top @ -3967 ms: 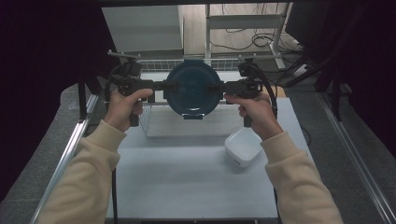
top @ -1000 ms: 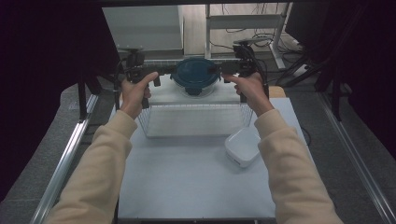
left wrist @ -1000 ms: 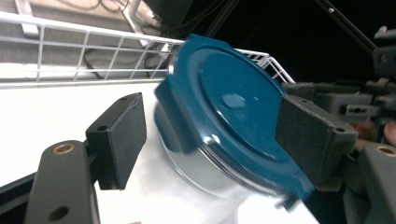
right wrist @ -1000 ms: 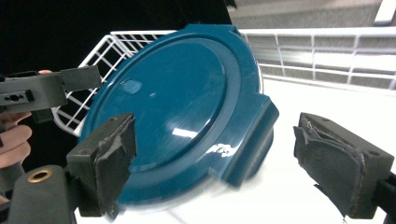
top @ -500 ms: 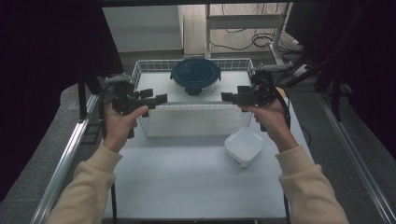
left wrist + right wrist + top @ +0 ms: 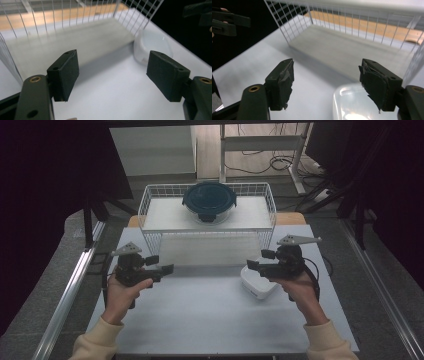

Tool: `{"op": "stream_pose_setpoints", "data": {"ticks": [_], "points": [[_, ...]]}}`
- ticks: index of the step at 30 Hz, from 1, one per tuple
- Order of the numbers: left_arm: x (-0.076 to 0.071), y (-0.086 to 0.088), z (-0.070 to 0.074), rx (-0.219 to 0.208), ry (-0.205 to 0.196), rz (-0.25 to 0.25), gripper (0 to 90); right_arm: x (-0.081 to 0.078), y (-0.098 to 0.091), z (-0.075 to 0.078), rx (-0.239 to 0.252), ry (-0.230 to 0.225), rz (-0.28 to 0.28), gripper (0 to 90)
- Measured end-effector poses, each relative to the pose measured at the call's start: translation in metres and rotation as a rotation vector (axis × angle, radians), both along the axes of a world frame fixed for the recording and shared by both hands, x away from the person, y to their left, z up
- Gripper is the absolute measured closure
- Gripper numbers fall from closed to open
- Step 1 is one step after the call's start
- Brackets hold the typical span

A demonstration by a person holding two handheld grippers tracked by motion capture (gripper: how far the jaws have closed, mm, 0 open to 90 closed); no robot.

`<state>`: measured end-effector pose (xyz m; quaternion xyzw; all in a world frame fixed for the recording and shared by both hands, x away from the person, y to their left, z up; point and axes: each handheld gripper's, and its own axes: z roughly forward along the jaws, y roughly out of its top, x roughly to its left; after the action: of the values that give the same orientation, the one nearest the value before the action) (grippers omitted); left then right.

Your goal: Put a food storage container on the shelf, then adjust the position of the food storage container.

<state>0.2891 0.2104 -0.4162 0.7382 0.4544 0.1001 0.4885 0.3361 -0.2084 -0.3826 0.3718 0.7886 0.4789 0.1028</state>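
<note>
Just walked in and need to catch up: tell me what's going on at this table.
A person holds a two-jaw gripper in each hand above the white table. The left gripper and right gripper are both open and empty, pointing at each other. A lidded blue bowl sits on top of the white wire rack. A clear container lies just under the right gripper.

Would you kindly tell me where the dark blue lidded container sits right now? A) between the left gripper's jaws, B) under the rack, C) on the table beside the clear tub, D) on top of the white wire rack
D: the dark blue lidded container rests on the top shelf of the white wire rack, apart from both grippers.
</note>
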Motion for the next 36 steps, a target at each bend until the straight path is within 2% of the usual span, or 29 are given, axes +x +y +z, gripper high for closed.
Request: {"op": "stream_pose_setpoints", "data": {"ticks": [5,11,13,20,26,36], "points": [[-0.009,-0.004,-0.022,0.023,0.031,-0.006,25.2,-0.010,-0.014,-0.019,-0.010,0.040,-0.003,28.1],[-0.013,-0.006,-0.035,0.037,0.060,0.002,25.4,-0.016,-0.024,-0.031,-0.022,0.058,-0.011,28.4],[-0.015,-0.006,-0.038,0.046,0.058,0.004,25.4,-0.017,-0.026,-0.036,-0.034,0.062,-0.020,28.3],[-0.020,0.003,-0.042,0.041,0.063,0.032,25.6,-0.017,-0.030,-0.052,-0.064,0.099,-0.038,28.4],[-0.018,0.002,-0.046,0.064,0.069,0.037,25.3,-0.015,-0.029,-0.056,-0.089,0.110,-0.049,28.7],[-0.017,-0.002,-0.050,0.090,0.071,0.030,25.1,-0.010,-0.034,-0.058,-0.088,0.126,-0.058,33.1]]}}
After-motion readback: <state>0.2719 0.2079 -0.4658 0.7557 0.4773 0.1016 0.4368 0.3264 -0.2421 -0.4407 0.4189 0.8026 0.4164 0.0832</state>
